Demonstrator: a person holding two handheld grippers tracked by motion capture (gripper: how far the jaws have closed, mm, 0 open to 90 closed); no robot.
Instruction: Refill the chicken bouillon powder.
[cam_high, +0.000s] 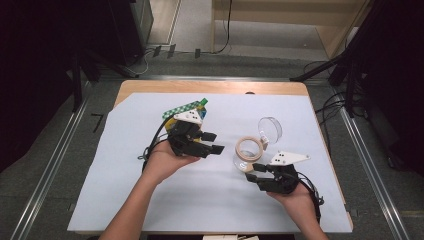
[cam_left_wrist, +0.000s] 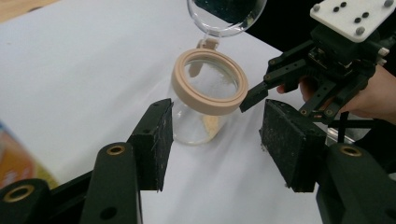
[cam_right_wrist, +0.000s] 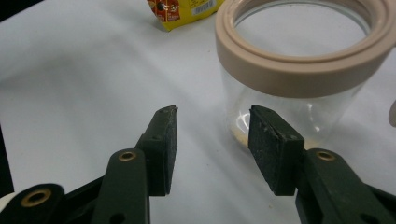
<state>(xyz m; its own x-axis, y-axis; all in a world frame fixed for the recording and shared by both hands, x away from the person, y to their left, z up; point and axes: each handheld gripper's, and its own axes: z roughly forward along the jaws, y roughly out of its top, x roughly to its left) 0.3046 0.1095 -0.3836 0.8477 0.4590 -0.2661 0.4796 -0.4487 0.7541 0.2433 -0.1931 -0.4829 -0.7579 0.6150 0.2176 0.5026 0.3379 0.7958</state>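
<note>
A clear glass jar (cam_high: 247, 151) with a beige rim stands right of the table's middle. Its hinged clear lid (cam_high: 270, 128) is swung up and back. A little yellowish matter lies at the jar's bottom (cam_left_wrist: 209, 125). My left gripper (cam_high: 215, 142) is open just left of the jar, and the jar (cam_left_wrist: 208, 88) sits beyond its spread jaws (cam_left_wrist: 217, 135). My right gripper (cam_high: 253, 171) is open just in front of the jar, nothing between its fingers (cam_right_wrist: 212, 126). The jar (cam_right_wrist: 303, 60) rises close behind its right jaw. From the left gripper view, the right gripper (cam_left_wrist: 264, 82) points at the jar's rim.
A yellow packet (cam_high: 186, 111) with a green checkered strip lies behind my left hand, also as the yellow packet (cam_right_wrist: 184, 11) in the right gripper view. A white sheet (cam_high: 125, 165) covers the wooden table (cam_high: 150, 86). Black stands and cables ring the table.
</note>
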